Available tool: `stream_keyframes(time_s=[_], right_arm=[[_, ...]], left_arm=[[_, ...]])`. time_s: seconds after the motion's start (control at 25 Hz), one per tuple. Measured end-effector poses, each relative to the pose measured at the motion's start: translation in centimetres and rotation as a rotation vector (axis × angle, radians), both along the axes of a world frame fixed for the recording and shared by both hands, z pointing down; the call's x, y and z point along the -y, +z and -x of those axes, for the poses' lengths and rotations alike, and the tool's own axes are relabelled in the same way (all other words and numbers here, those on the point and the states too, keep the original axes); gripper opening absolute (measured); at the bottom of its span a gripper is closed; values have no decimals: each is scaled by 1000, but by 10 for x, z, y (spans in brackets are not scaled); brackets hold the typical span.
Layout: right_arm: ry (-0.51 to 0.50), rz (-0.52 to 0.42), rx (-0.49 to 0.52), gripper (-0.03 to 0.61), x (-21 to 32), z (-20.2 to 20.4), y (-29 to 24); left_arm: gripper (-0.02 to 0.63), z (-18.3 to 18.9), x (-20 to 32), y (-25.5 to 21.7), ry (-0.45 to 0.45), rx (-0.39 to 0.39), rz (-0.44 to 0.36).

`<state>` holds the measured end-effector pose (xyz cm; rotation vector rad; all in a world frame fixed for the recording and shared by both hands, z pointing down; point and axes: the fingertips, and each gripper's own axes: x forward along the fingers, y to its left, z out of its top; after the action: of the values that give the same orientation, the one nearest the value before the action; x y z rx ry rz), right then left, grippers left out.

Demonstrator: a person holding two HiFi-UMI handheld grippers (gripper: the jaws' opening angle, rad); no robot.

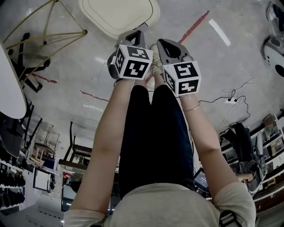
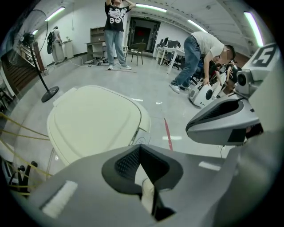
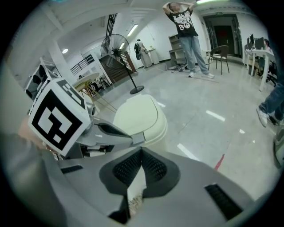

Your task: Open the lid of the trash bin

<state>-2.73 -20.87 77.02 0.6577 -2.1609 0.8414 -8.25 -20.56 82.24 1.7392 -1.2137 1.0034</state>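
- My left tongs (image 2: 140, 148) are closed tip to tip, with nothing between the ridged black pads.
- My right tongs (image 3: 141, 151) are the same: pads together and empty. They are held just beside the left pair, above the person's pale shoes (image 1: 156, 66).
- Just ahead of both, on the glossy grey floor (image 1: 230, 57), stands the round-cornered cream plastic trash bin (image 3: 159, 133). Its broad, gently domed cream lid (image 1: 120, 13) is down and closed, left of a red tape line (image 1: 195, 24).
- I judge the lid light, stiff and smooth, so the pads would likely slide on its top. The overhanging rim on the near side looks like the best hold, hooked from beneath and lifted.
- I cannot tell which side carries the hinge. The left gripper view shows a small tab at the lid's far edge, purpose unclear.
- The head view cuts off the lid's far edge, and the bin's body is mostly hidden beneath the lid.
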Motion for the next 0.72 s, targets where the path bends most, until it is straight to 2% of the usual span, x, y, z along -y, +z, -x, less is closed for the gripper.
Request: stream_keyframes(time_s=[0.16,0.24,0.44,0.72], right_arm=[[7,2,-5,8,3,-4,3],[10,0,-8,8,5,-4,4],[3,-8,-9,8,10,-2,1],[11,-13,-8,8,11,-8,-7]], left_arm=[[6,-1,-1,2,-55,3,29],[6,-2,-1,3,-48,19,40],[6,-1,-1,2,-19,100,-2],[6,3,-3,-3,-53,121,-15]])
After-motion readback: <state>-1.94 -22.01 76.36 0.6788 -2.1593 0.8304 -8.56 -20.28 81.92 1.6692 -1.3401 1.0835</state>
